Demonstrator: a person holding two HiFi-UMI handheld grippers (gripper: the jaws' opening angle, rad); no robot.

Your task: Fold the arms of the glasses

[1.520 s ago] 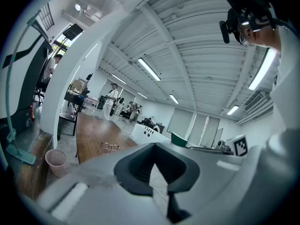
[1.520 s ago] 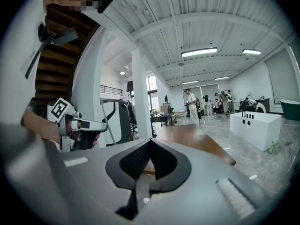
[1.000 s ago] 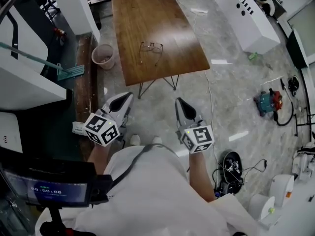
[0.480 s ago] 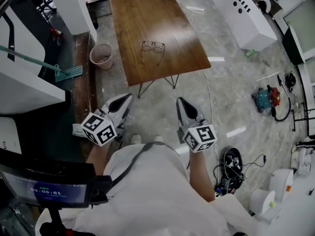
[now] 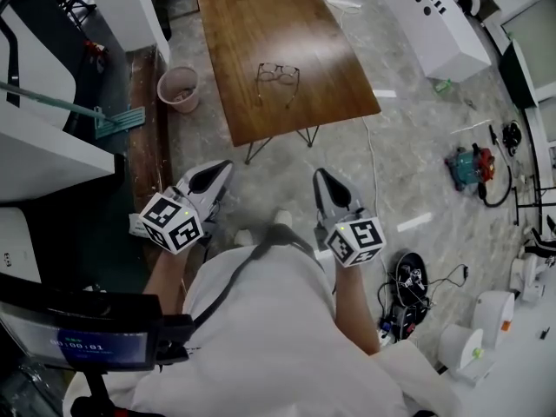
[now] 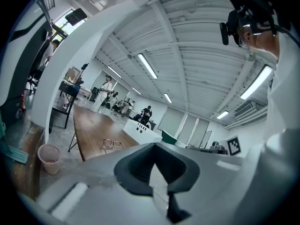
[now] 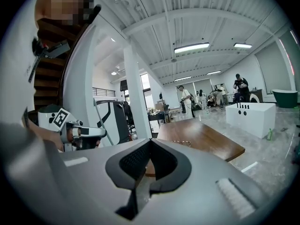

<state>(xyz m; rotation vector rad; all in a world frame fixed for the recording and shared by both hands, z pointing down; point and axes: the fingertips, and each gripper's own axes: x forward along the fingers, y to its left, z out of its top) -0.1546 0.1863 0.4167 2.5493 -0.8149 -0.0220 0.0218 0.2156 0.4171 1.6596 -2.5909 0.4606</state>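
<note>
- Wooden table (image 5: 252,24) stands ahead on the marbled floor; glasses (image 5: 278,75) lie on it with arms unfolded, well apart from both grippers
- left gripper (image 5: 211,178) and right gripper (image 5: 327,187) point tableward, side by side; jaws closed, empty
- pink bin (image 5: 178,89) beside the table; contents unclear

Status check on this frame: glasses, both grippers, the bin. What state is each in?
glasses: arms unfolded, lying on the wooden table, nothing touching them.
left gripper: jaws shut, empty, short of the table.
right gripper: jaws shut, empty, short of the table.
pink wastebasket: upright on the floor beside the table.
</note>
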